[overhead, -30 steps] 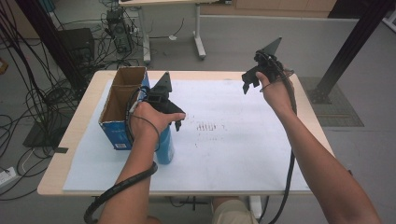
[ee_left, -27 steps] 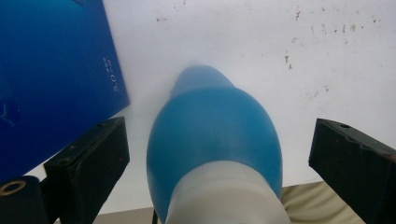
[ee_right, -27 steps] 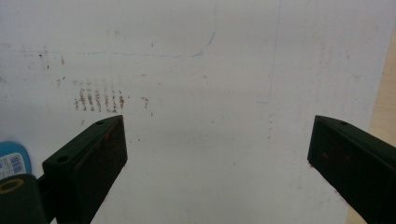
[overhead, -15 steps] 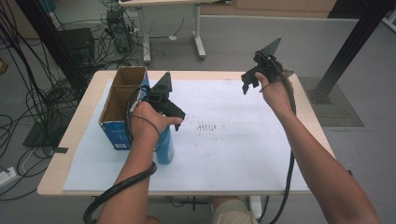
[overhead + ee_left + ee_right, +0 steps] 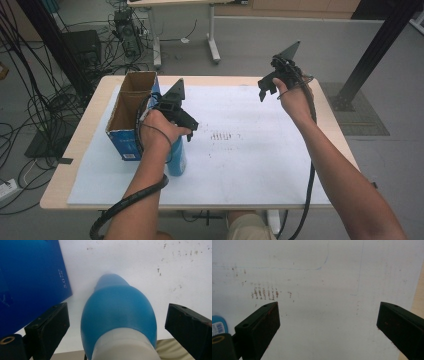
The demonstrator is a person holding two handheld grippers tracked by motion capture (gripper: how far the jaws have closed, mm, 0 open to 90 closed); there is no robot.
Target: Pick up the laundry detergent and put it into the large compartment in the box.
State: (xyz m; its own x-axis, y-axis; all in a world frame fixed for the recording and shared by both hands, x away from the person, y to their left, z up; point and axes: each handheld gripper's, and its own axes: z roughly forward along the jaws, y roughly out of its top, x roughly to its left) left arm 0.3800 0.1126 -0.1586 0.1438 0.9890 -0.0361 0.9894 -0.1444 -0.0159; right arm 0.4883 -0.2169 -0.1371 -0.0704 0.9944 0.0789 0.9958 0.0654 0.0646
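Note:
A blue bottle (image 5: 176, 159) with a white cap stands upright on the white sheet (image 5: 250, 150), right beside the near corner of an open blue cardboard box (image 5: 124, 145). My left gripper (image 5: 183, 132) hovers just above it, pointing down. In the left gripper view the bottle (image 5: 117, 312) sits between the wide open jaws of the left gripper (image 5: 117, 315), and neither jaw touches it. My right gripper (image 5: 267, 90) is held up over the far right of the sheet. The right gripper (image 5: 328, 312) is open there with nothing between its jaws.
The blue box (image 5: 30, 277) lies close to the left jaw. Brown smudge marks (image 5: 222, 136) dot the middle of the sheet. The wooden table edge (image 5: 75, 150) borders the sheet. Cables and desk legs stand on the floor beyond.

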